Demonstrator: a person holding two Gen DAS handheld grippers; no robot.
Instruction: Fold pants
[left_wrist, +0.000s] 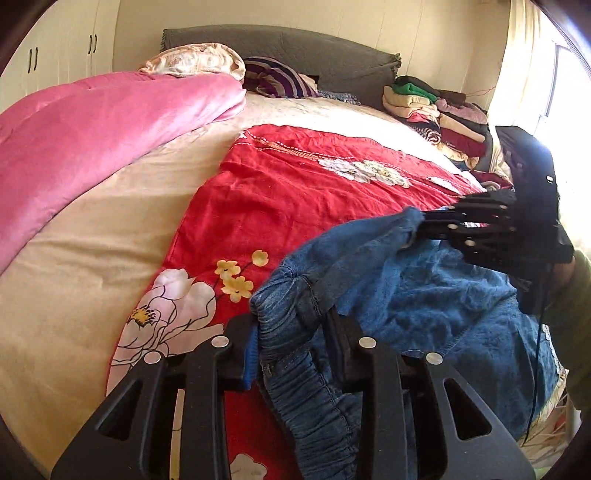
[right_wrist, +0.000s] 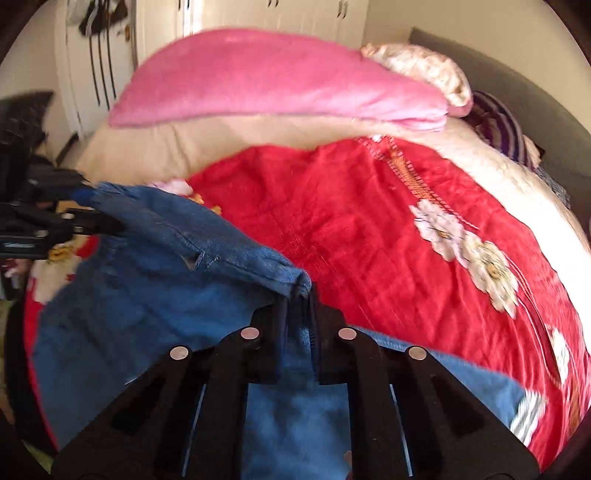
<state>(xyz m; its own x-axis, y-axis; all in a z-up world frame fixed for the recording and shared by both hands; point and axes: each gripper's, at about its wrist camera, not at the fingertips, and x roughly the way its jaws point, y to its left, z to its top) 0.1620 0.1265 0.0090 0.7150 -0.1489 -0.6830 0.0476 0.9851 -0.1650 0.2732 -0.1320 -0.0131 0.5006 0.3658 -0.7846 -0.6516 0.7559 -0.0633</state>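
The blue denim pants (left_wrist: 424, 291) hang between my two grippers above a red floral bedspread (left_wrist: 295, 192). My left gripper (left_wrist: 291, 325) is shut on the gathered elastic waistband at one end. My right gripper (right_wrist: 297, 306) is shut on the other end of the waistband; it also shows in the left wrist view (left_wrist: 424, 225) at the right. In the right wrist view the pants (right_wrist: 147, 295) stretch from my fingers to the left gripper (right_wrist: 103, 218) at the far left. The legs trail down toward the near edge of the bed.
A pink blanket (left_wrist: 92, 147) lies folded along the bed's far side on a cream sheet (left_wrist: 74, 277). Pillows (left_wrist: 192, 61) rest at the dark headboard (left_wrist: 295, 48). A pile of folded clothes (left_wrist: 436, 114) sits by the window. White wardrobes (right_wrist: 207, 14) stand behind the bed.
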